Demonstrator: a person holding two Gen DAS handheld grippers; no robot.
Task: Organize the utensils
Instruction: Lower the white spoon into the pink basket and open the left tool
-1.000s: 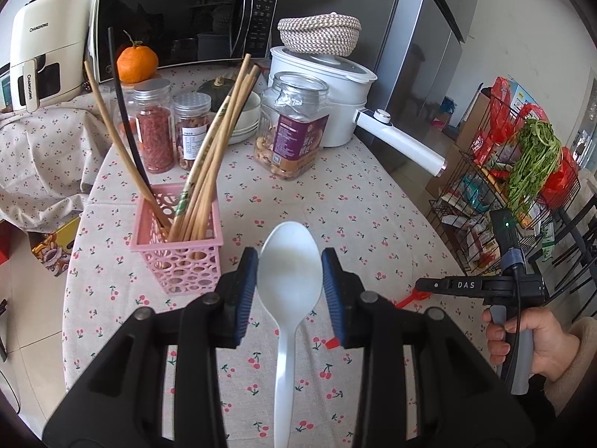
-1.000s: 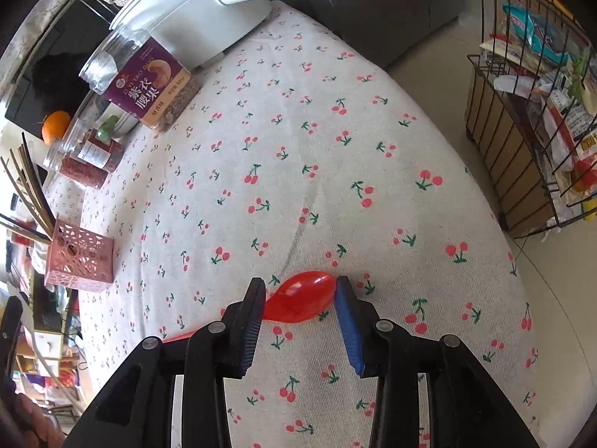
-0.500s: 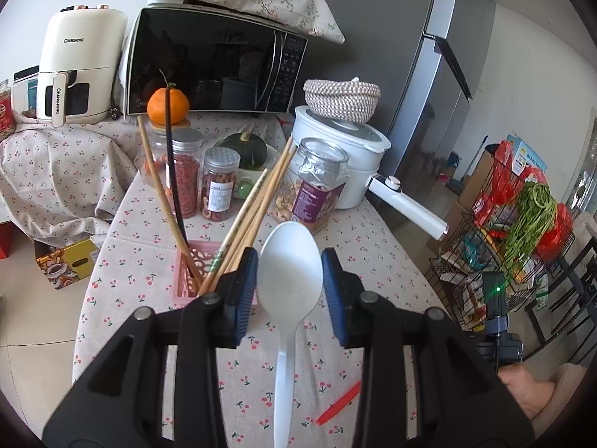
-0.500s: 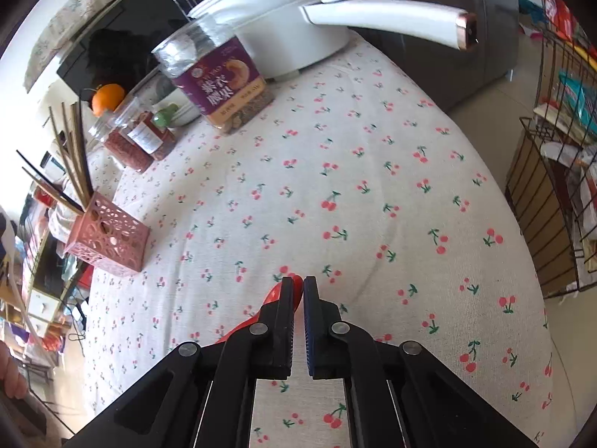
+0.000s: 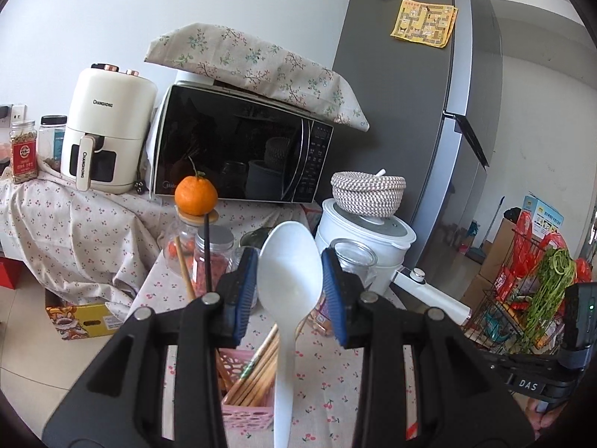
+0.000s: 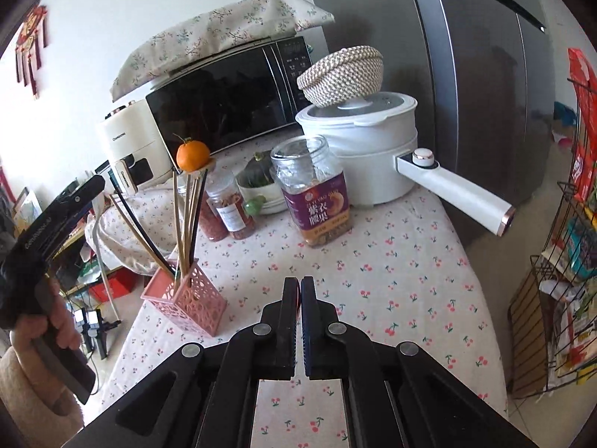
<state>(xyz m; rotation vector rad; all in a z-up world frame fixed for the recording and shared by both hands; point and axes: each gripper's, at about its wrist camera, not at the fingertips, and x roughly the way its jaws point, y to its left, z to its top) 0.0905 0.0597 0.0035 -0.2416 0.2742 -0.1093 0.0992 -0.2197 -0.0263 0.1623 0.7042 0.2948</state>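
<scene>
My left gripper (image 5: 289, 283) is shut on a white plastic spoon (image 5: 289, 276), bowl up between the blue pads, held above the pink utensil basket (image 5: 246, 408) that holds several chopsticks (image 5: 257, 369). In the right wrist view the pink basket (image 6: 190, 300) stands at the table's left with chopsticks (image 6: 186, 220) sticking up. My right gripper (image 6: 300, 287) is shut, with a thin sliver of the red spoon (image 6: 299, 300) showing between the pads, lifted above the cherry-print tablecloth (image 6: 391, 280).
A nut jar (image 6: 313, 194), spice jars (image 6: 231, 212), a white pot with a long handle (image 6: 447, 186), a microwave (image 6: 231, 100) and an orange (image 6: 192, 155) crowd the table's back. A wire rack (image 6: 559, 298) stands to the right. The fridge (image 5: 410, 93) is behind.
Both grippers rose and tilted up. The right gripper closed on the red spoon and lifted it off the cloth. The left gripper, still holding the white spoon, moved over the pink basket.
</scene>
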